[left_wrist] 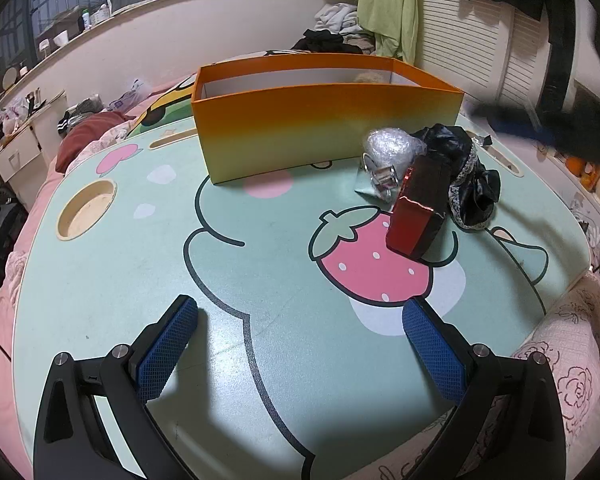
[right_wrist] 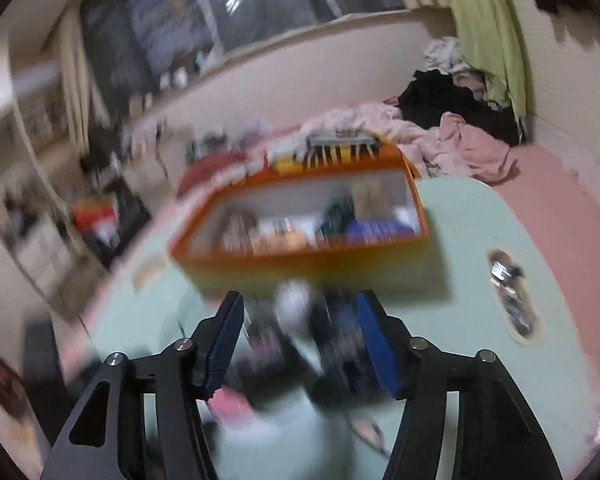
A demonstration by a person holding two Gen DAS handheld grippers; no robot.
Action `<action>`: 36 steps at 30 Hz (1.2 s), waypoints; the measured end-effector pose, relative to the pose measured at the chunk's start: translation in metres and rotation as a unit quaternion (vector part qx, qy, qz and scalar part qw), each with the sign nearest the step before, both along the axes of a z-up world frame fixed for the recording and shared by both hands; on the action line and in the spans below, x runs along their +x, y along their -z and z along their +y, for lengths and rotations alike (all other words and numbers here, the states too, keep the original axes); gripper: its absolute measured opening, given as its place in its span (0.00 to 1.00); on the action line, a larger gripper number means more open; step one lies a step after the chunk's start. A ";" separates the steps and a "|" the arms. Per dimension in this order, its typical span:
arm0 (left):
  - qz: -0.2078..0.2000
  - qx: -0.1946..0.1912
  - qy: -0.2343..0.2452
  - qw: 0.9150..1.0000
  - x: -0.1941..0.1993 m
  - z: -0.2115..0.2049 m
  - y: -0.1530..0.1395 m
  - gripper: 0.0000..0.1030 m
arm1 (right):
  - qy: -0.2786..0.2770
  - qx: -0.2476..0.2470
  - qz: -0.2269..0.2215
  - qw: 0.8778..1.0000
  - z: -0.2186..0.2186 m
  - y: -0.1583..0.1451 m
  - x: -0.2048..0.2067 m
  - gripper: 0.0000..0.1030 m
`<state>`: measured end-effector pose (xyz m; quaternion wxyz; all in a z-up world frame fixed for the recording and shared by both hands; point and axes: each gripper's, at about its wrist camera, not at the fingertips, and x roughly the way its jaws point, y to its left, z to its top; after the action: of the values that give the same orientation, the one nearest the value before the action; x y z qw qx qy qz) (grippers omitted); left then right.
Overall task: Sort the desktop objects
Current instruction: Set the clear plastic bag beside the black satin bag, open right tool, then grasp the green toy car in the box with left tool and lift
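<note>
Left hand-held gripper (left_wrist: 300,316) tilted down over table (left_wrist: 100,280) — jaws apart, empty | right hand-held gripper (right_wrist: 300,320) — parted

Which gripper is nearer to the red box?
Right. The right gripper hangs over the pile with the red box; the left gripper sits back at the table's near edge.

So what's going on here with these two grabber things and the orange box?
A person is tidying a lap table with two handheld grippers. The left gripper hovers open and empty. The right gripper, fingers apart, is above the leftover pile: a red box, a bubble-wrapped bundle, black fabric. The orange box already holds items.
</note>
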<state>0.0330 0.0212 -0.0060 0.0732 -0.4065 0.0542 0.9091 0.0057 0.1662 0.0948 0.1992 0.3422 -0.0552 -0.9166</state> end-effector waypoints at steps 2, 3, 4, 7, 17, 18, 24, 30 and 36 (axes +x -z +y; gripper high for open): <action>0.000 0.000 0.000 1.000 0.000 0.000 0.000 0.99 | 0.001 0.051 -0.011 0.999 0.000 0.016 0.021 0.65; 0.000 0.000 0.000 1.000 0.000 0.000 0.000 0.99 | 0.002 0.064 -0.018 0.998 0.002 0.025 0.028 0.69; 0.000 0.000 0.000 1.000 0.000 0.000 0.000 0.99 | 0.003 0.080 -0.030 0.996 0.003 0.037 0.033 0.70; 0.000 -0.003 0.001 1.000 -0.001 0.001 0.000 0.99 | 0.016 0.136 -0.005 0.991 -0.005 0.057 0.041 0.80; 0.000 -0.001 0.001 1.000 -0.002 -0.001 0.001 0.99 | 0.012 0.123 -0.024 0.992 -0.004 0.051 0.031 0.96; 0.000 -0.001 0.001 1.000 -0.002 -0.001 0.001 0.99 | 0.012 0.123 -0.024 0.992 -0.005 0.056 0.027 0.96; 0.006 0.024 0.003 1.000 -0.001 -0.010 -0.008 0.98 | 0.011 0.121 -0.023 0.992 -0.002 0.069 0.030 0.96; 0.034 0.072 0.001 0.997 -0.027 -0.023 -0.066 0.79 | 0.010 0.120 -0.022 0.992 -0.001 0.069 0.031 0.97; -0.038 0.106 0.043 0.993 -0.128 0.007 -0.102 0.61 | 0.010 0.119 -0.022 0.993 -0.001 0.069 0.031 0.97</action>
<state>-0.0954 0.0277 0.0965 0.1566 -0.4278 -0.0276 0.8898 0.0367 0.1648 0.0257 0.1463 0.3832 0.0468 -0.9108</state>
